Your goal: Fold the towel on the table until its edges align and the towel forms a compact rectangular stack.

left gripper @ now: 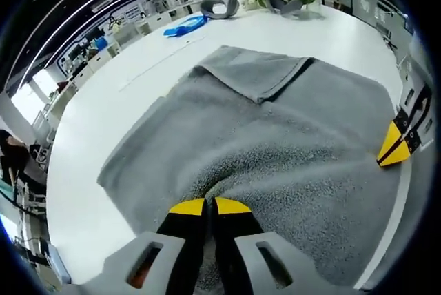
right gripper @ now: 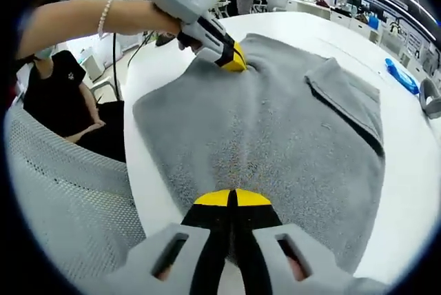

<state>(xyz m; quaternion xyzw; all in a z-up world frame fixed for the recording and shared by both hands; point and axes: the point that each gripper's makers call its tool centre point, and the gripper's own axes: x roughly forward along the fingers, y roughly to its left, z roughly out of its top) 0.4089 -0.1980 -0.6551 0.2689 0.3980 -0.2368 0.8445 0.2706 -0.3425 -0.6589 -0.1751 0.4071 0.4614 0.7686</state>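
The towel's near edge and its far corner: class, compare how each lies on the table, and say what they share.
1. The near edge of the towel is pinched in the shut left gripper and right gripper; the far corner is free.
2. The near edge puckers at each grip; the far corner is flipped back as a flat flap.

Both are the same grey terry cloth on the white table.
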